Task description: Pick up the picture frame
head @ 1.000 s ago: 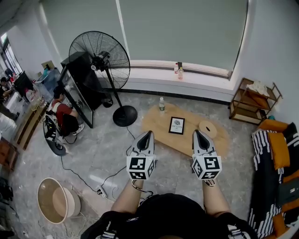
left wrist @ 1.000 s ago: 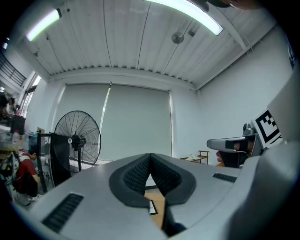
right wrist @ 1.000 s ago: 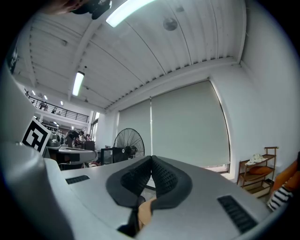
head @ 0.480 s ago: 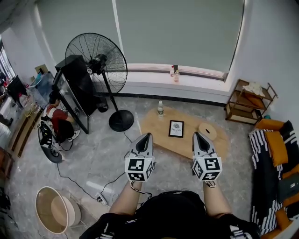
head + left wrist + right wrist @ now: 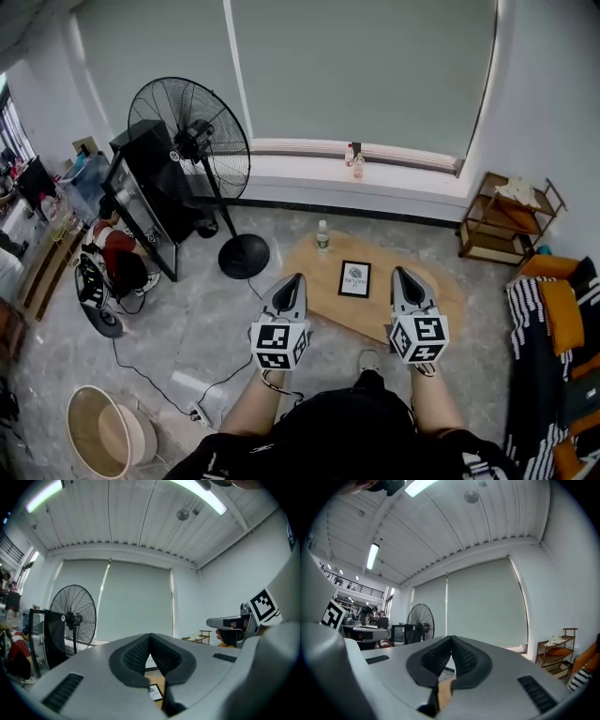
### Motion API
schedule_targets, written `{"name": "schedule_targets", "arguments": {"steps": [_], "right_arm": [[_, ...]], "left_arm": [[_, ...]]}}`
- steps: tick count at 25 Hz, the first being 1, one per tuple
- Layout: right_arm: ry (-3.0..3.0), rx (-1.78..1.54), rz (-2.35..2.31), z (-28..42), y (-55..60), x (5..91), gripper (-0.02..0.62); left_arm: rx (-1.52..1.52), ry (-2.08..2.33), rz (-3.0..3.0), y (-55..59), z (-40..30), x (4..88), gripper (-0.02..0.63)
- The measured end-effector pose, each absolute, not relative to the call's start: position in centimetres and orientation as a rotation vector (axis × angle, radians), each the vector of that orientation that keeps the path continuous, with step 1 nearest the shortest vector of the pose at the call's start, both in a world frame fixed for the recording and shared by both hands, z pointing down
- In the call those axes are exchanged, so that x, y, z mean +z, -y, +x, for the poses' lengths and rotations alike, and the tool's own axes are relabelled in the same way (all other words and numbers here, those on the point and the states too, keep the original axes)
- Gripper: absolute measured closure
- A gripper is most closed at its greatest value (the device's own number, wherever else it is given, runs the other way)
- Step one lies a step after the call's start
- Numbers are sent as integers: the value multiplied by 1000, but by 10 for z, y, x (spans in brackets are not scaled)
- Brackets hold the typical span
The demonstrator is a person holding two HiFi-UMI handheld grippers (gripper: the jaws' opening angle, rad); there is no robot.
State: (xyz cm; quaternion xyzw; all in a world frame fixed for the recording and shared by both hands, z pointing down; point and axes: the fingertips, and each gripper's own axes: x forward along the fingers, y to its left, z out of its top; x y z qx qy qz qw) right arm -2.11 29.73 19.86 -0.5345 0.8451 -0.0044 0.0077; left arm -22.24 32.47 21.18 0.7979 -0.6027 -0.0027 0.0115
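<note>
A small black picture frame (image 5: 354, 279) with a white mat lies flat on a low oval wooden table (image 5: 431, 296) ahead of me. My left gripper (image 5: 294, 279) and right gripper (image 5: 402, 275) are held level side by side, short of the table, one on each side of the frame in the head view. Both are shut with nothing between the pads. In the left gripper view the left gripper (image 5: 150, 635) hides most of the table; a corner of the frame (image 5: 154, 693) peeks out beneath the jaws. The right gripper (image 5: 451, 638) shows only a sliver of table below it.
A clear bottle (image 5: 322, 234) stands at the table's far left end. A large standing fan (image 5: 192, 131) and a black screen (image 5: 141, 197) are at the left, a wooden shelf (image 5: 502, 220) and a striped couch (image 5: 548, 319) at the right. Cables (image 5: 150, 366) and a basin (image 5: 98, 431) lie on the floor at the left.
I have stepped toward the table; the frame and table sit closer under the grippers, and my foot shows at the table's near edge. Both grippers stay shut.
</note>
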Motion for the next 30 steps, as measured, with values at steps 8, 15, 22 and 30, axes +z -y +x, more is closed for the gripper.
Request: {"name": "schedule_targets", "arguments": {"steps": [8, 15, 22, 30], "right_arm": [[-2647, -55, -1636, 34, -155, 205, 578], [-2678, -152, -1593, 69, -41, 213, 578], [-2752, -260, -1549, 97, 54, 241, 578], [-2846, -344, -1461, 125, 122, 271, 578]], "left_arm": [[40, 1919, 2472, -190, -163, 214, 586], [88, 1952, 2401, -87, -124, 214, 586], [136, 1978, 2293, 0, -95, 236, 586], [211, 2049, 2149, 55, -72, 261, 586]]}}
